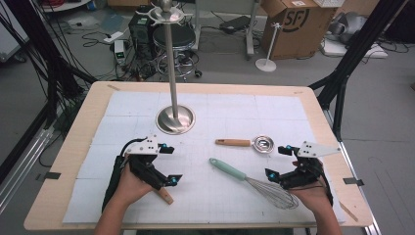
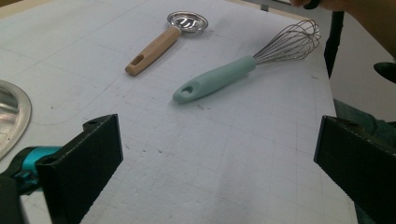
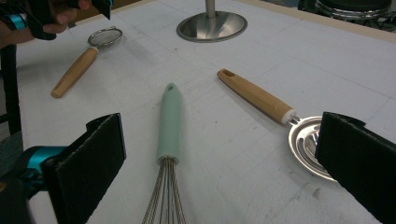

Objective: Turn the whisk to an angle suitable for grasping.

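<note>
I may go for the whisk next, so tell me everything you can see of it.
The whisk has a pale green handle with a hanging hole at its tip, and a balloon of thin metal wires. It lies flat on the white mat, handle pointing up-left toward the stand, wires toward the right gripper. Nothing holds it; that gripper is open just beside the wires.

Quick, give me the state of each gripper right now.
Left gripper: open, holding nothing, above the mat.
Right gripper: open, holding nothing, jaws spread wide near the whisk.
</note>
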